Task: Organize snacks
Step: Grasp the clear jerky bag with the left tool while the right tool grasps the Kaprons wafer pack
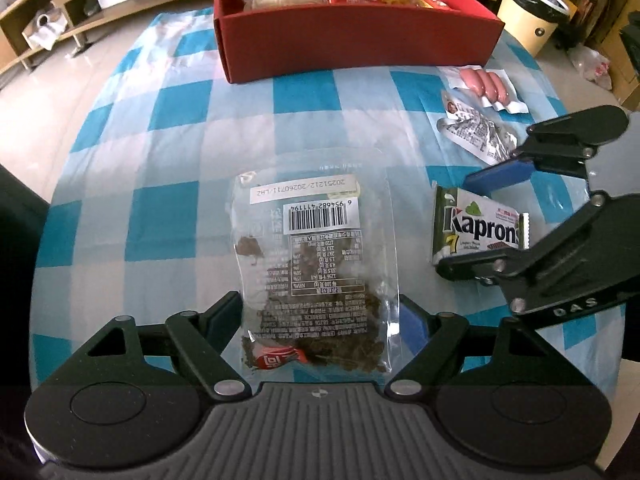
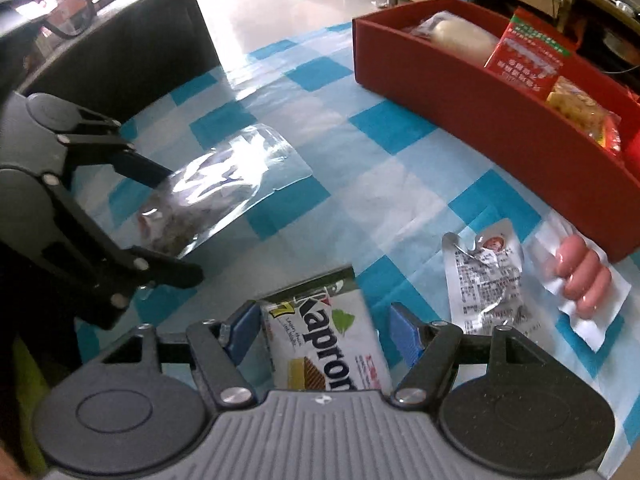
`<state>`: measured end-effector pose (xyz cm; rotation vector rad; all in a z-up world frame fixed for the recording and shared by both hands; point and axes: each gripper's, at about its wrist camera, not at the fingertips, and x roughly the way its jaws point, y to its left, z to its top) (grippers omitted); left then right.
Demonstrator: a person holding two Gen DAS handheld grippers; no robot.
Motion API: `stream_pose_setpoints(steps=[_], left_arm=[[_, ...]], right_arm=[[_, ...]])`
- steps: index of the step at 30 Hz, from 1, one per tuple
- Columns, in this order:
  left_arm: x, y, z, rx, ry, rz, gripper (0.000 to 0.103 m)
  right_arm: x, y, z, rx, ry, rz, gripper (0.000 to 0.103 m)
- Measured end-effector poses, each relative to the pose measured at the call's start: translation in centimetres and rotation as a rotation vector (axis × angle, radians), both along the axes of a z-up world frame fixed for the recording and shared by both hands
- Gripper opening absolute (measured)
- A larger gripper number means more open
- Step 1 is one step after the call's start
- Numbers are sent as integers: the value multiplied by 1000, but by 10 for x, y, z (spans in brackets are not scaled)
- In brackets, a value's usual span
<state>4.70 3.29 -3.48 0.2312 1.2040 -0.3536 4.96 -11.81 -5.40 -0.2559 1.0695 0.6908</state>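
Note:
A clear bag of dark dried snack (image 1: 316, 256) lies label-up on the blue checked cloth, and my left gripper (image 1: 320, 316) is shut on its near end, one pad against each side edge. From the right wrist view the clear bag (image 2: 224, 184) bows upward between the left gripper's (image 2: 176, 220) fingers. A white and green Kapron wafer pack (image 2: 324, 336) lies between the fingers of my right gripper (image 2: 324, 332). That gripper stands open, with a small gap at its right pad. The left wrist view shows the right gripper (image 1: 454, 224) straddling the wafer pack (image 1: 480, 228).
A red box (image 1: 360, 40) at the table's far side holds several snacks. Beside it lie a pack of pink sausages (image 1: 484, 84) and a silver pouch (image 1: 476, 132). A cream bin (image 1: 528, 12) stands beyond the table, and a dark seat back (image 2: 120, 52) to the left.

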Motion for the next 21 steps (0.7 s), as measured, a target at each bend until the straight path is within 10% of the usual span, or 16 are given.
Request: stream_pose_setpoints(steps=[9,16,21], left_arm=[[-1,0,-9,0,40,-20,85],[-3,-1,-16,64,33,-24,87],[-4,-2,-16,73,30,-22,87]], right_arm=[[-7,-1,-1,7,-7,-1,72],[-18,17,-8,-23,-22,-7,103],[-33,27,-15,-113,-109,53,103]])
